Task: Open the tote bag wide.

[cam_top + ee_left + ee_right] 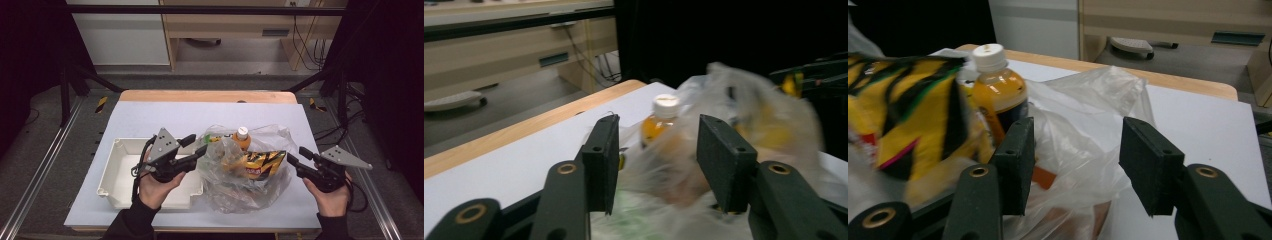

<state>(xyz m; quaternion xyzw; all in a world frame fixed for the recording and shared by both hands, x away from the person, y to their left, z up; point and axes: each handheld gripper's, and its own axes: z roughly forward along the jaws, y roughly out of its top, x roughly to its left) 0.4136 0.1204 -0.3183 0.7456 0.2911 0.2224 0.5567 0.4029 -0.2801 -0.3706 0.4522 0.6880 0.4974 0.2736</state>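
Tray [116,172] is sitting at the left. I'm holding the left gripper [196,145] and right gripper [299,155] half open, gripping nothing, flanking the plastic bag [250,192] at centre. Its bottle [242,138] is risking tipping sideways, since nothing is supporting the loose film.

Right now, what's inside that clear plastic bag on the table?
Inside the clear plastic bag stand an orange drink bottle with a white cap and a yellow-and-black snack packet. Crumpled film hides whatever lies beneath them at the bag's bottom.
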